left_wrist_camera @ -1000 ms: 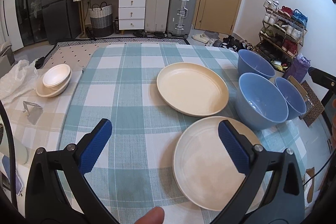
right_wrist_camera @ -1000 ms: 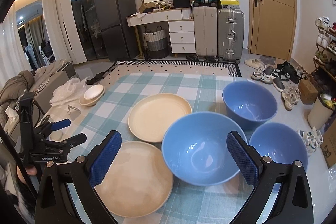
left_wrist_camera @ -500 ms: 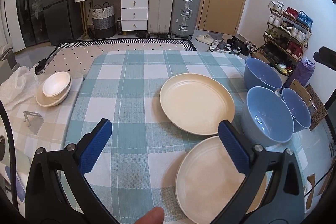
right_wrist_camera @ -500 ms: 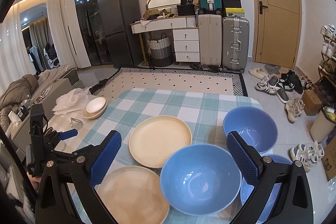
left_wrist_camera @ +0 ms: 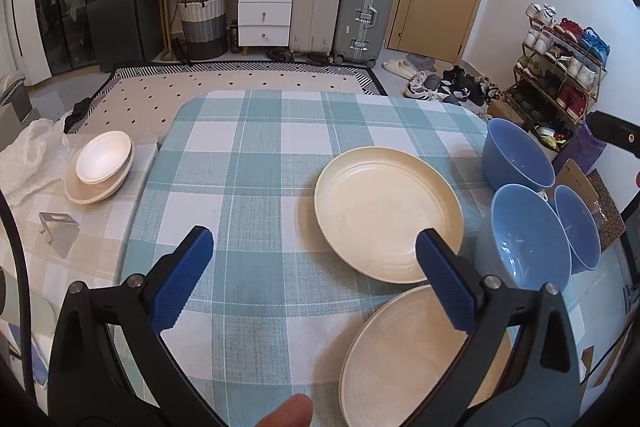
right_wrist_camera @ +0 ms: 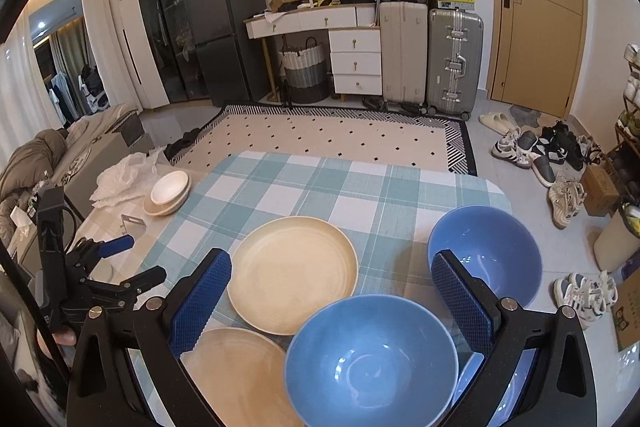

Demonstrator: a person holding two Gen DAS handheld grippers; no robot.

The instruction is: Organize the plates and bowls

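Left wrist view: left gripper [left_wrist_camera: 316, 259] was seen with jaws spread wide, nothing between them, held above the checked tablecloth [left_wrist_camera: 256, 163].
Right wrist view: right gripper [right_wrist_camera: 332, 297] was also seen wide open and empty, raised over the dishes.
Far plate: cream plate [left_wrist_camera: 388, 213] was laid flat on the cloth, right of centre (also at [right_wrist_camera: 294, 275]).
Near plate: second cream plate [left_wrist_camera: 404, 359] was set closer to the camera, its rim almost touching the far plate; partly hidden by the left gripper's right finger.
Bowls: three blue bowls were grouped at the table's right edge – far bowl [left_wrist_camera: 516, 155], near bowl [left_wrist_camera: 528, 231], small bowl [left_wrist_camera: 580, 223] just beside it.
Right view bowls: near bowl [right_wrist_camera: 372, 359] was under the right gripper, far bowl [right_wrist_camera: 484, 255] behind its right finger.
Side table: stacked white bowls [left_wrist_camera: 102, 163] were resting on a neighbouring surface to the left, next to a crumpled plastic bag [left_wrist_camera: 28, 155] and a metal bracket [left_wrist_camera: 58, 233].
Other gripper: left gripper was visible at the left edge of the right wrist view, off the cloth.
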